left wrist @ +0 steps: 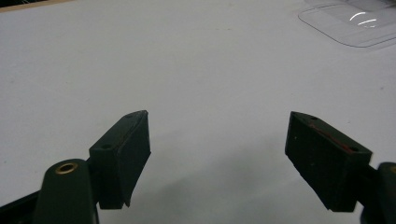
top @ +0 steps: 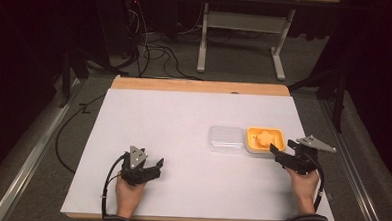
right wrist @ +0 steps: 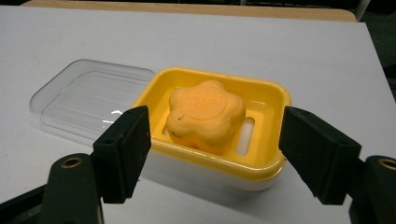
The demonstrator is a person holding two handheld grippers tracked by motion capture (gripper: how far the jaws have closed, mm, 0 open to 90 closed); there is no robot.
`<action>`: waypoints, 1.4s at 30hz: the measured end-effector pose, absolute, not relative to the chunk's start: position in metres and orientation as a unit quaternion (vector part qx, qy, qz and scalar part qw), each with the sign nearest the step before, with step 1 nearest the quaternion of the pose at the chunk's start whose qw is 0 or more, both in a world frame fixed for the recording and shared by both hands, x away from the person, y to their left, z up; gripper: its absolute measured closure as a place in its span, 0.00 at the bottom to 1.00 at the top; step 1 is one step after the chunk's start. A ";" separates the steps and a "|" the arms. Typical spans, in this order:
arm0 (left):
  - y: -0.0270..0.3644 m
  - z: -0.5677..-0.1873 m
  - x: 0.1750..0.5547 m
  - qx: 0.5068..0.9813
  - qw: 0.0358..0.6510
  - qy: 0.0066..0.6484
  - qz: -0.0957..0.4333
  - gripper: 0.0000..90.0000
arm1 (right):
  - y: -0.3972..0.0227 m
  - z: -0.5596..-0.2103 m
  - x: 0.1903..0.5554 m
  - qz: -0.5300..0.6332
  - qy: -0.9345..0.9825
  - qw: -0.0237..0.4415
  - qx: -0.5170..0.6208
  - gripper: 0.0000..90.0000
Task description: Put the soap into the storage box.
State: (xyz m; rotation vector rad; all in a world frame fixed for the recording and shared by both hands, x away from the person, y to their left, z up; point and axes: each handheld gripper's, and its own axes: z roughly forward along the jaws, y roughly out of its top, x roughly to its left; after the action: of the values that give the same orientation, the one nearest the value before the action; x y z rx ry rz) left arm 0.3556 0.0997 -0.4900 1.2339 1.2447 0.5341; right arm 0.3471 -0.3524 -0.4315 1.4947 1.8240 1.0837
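Now right tongs (right wrist: 215,154) spread, just short of yellow soap dish (right wrist: 268,100) holding orange soap (right wrist: 205,114); left tongs (left wrist: 219,158) spread over bare table (left wrist: 140,56).

Your left tool (top: 149,169) sits low in your left hand (top: 129,192), jaws spread wide and pointing right and slightly forward. Your right tool (top: 288,155) is held in your right hand (top: 303,185), jaws likewise wide apart, aimed left and forward.
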 end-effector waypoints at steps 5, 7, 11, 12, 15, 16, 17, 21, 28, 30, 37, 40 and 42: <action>0.100 -0.490 0.356 0.534 0.609 0.539 0.231 0.25 | -0.354 -0.434 0.340 0.405 0.677 0.267 0.553 0.27; 0.100 -0.490 0.356 0.534 0.609 0.539 0.230 0.25 | -0.354 -0.434 0.336 0.408 0.676 0.270 0.551 0.27; 0.100 -0.490 0.356 0.534 0.609 0.539 0.231 0.25 | -0.353 -0.436 0.330 0.412 0.675 0.272 0.548 0.25; 0.100 -0.490 0.356 0.534 0.609 0.539 0.231 0.25 | -0.353 -0.437 0.329 0.413 0.673 0.273 0.549 0.25; 0.100 -0.490 0.356 0.534 0.609 0.539 0.231 0.25 | -0.352 -0.438 0.325 0.423 0.671 0.272 0.545 0.26; 0.100 -0.490 0.355 0.534 0.609 0.539 0.231 0.25 | -0.352 -0.438 0.324 0.424 0.671 0.272 0.544 0.26; 0.100 -0.490 0.355 0.534 0.609 0.538 0.231 0.25 | -0.351 -0.438 0.323 0.427 0.671 0.273 0.541 0.26; 0.100 -0.490 0.355 0.534 0.609 0.538 0.231 0.25 | -0.347 -0.439 0.318 0.429 0.672 0.269 0.540 0.25; 0.100 -0.490 0.355 0.534 0.610 0.538 0.232 0.25 | -0.347 -0.441 0.314 0.436 0.670 0.268 0.537 0.25; 0.100 -0.490 0.355 0.534 0.610 0.538 0.232 0.25 | -0.347 -0.441 0.313 0.436 0.671 0.269 0.536 0.25; 0.100 -0.490 0.355 0.534 0.609 0.538 0.232 0.25 | -0.342 -0.441 0.306 0.441 0.676 0.266 0.527 0.25; 0.100 -0.490 0.355 0.534 0.609 0.538 0.232 0.25 | -0.338 -0.441 0.303 0.441 0.681 0.266 0.521 0.25; 0.100 -0.490 0.355 0.534 0.609 0.538 0.232 0.25 | -0.335 -0.441 0.302 0.439 0.687 0.263 0.517 0.25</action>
State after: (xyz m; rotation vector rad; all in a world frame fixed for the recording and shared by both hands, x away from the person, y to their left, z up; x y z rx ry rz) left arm 0.3553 0.0999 -0.4899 1.2329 1.2428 0.5363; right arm 0.3024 -0.3355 -0.4408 1.3985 1.8572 1.1869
